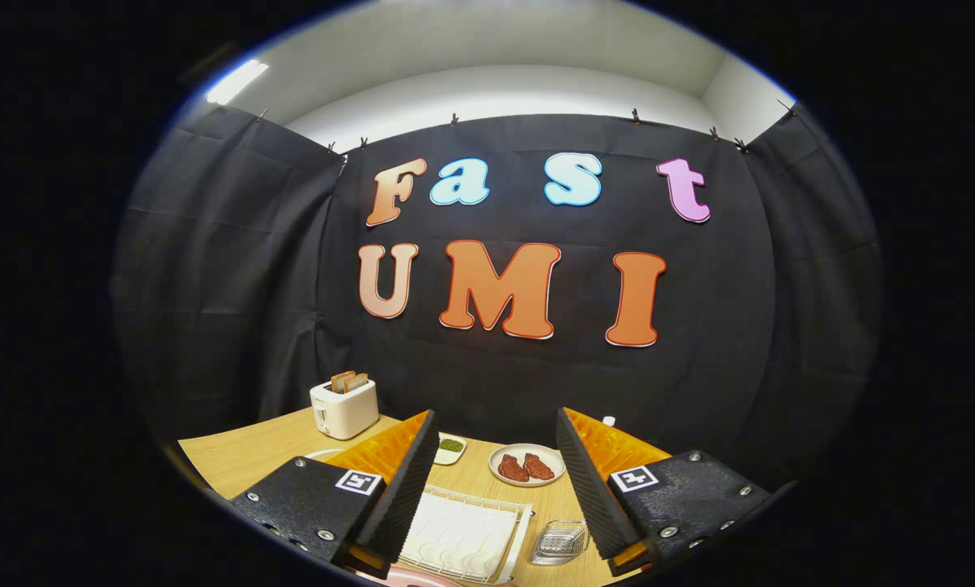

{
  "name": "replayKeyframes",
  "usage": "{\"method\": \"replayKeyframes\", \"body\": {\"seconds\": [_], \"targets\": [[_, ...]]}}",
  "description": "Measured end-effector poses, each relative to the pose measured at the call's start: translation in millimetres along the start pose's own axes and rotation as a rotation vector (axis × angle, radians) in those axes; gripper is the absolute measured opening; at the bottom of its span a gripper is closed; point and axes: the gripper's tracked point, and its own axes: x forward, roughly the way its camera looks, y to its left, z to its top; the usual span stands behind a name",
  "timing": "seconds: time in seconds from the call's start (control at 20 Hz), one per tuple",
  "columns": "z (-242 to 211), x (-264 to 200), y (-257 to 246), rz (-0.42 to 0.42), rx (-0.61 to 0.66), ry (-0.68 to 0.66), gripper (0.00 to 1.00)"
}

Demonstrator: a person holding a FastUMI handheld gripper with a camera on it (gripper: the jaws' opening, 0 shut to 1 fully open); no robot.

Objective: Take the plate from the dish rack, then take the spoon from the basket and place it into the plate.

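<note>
The jaws [496,481] stand wide open and grip nothing. The dish rack [465,534] lies on the counter [243,456] between and just below them; a pale plate edge [410,577] shows at its near side. The clear basket [559,542] sits just beside the rack; the spoon inside cannot be confirmed. Judged progress: no step is complete; plate removal comes first. No legible product labels.

We are seeing a toaster [344,408] holding bread slices, a small dish of greens [452,446] — and a plate of meat [527,465].
</note>
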Motion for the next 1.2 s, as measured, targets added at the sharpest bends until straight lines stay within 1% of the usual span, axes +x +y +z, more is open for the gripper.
{"method": "replayKeyframes", "body": {"seconds": [0.25,0.55,0.9,1.2], "targets": [[5.6,-1.8,3.5,0.009,0.002,-0.012,0.87],[14.8,-7.9,-3.4,-0.018,0.042,-0.045,0.87],[16.6,-21.5,-17.7,-0.055,-0.017,-0.069,0.88],[13.7,-26.8,-35.1,-0.093,-0.009,-0.06,0.9]]}}
